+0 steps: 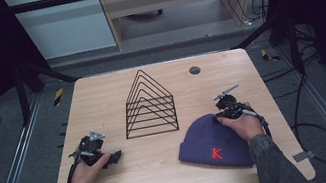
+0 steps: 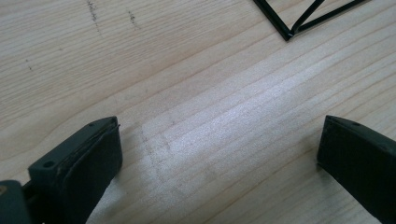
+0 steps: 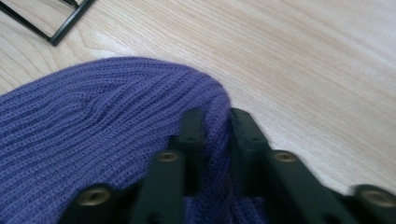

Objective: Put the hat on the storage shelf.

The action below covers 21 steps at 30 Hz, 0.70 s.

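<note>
A purple knit beanie point(image 1: 212, 138) with a red letter K lies on the wooden table point(image 1: 101, 97) at the right front. My right gripper point(image 1: 221, 115) is at the beanie's far right top edge. In the right gripper view its jaws are pinched on a fold of the purple knit beanie point(image 3: 107, 135), with my right gripper point(image 3: 215, 122) shut on the fabric. My left gripper point(image 1: 115, 156) rests on the table at the left front. In the left gripper view my left gripper point(image 2: 219, 140) stands wide open over bare wood.
A black wire rack point(image 1: 149, 105) of nested triangles stands at the table's middle; a corner of the wire rack point(image 2: 289, 32) shows in the left gripper view. A dark round disc point(image 1: 194, 70) lies at the back right. Cables point(image 1: 312, 141) trail off the right edge.
</note>
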### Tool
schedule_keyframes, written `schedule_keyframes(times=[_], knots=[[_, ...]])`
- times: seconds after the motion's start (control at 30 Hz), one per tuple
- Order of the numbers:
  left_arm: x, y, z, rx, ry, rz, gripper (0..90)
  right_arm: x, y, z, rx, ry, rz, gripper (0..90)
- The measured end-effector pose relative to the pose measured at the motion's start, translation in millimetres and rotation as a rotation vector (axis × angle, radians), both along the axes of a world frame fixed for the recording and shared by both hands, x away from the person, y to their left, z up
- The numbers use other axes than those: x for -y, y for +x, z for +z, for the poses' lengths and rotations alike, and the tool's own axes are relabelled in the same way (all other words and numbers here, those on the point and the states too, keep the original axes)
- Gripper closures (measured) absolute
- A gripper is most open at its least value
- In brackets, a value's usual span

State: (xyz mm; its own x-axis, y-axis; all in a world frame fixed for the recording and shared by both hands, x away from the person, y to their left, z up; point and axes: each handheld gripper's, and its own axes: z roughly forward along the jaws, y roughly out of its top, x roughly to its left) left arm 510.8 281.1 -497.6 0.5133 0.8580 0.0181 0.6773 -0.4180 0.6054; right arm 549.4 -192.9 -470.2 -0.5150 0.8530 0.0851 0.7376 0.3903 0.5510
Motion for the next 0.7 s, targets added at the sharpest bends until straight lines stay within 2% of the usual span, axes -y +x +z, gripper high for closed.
schedule_keyframes(times=[0.1, 0.2, 0.33, 0.4, 0.6, 0.67, 0.7], knots=[[0.2, 0.1, -0.1, 0.0, -0.001, -0.005, 0.0, -0.2, -2.7, 2.7, 0.007, 0.006, 0.02, 80.4], [0.3, 0.0, -0.1, 0.0, -0.001, -0.005, 0.0, 0.4, -4.5, 5.7, 0.018, 0.014, 0.017, 81.3], [0.7, 0.5, 1.3, 0.0, 0.002, -0.018, 2.7, 1.6, -13.4, 22.0, 0.071, 0.033, 0.042, 82.2], [2.1, 0.0, 3.5, 0.017, 0.008, -0.035, 4.0, 0.9, -21.0, 33.1, 0.098, 0.051, 0.048, 82.4], [2.6, -1.1, 10.2, 0.054, -0.013, -0.051, 4.5, -0.9, -41.5, 63.8, 0.193, 0.088, 0.108, 83.3], [2.3, -1.6, 11.3, 0.059, -0.02, -0.049, 4.6, -1.6, -44.5, 68.8, 0.207, 0.094, 0.113, 83.5], [1.7, -2.3, 12.8, 0.067, -0.027, -0.048, 4.9, -3.3, -50.8, 80.4, 0.234, 0.105, 0.126, 83.7]])
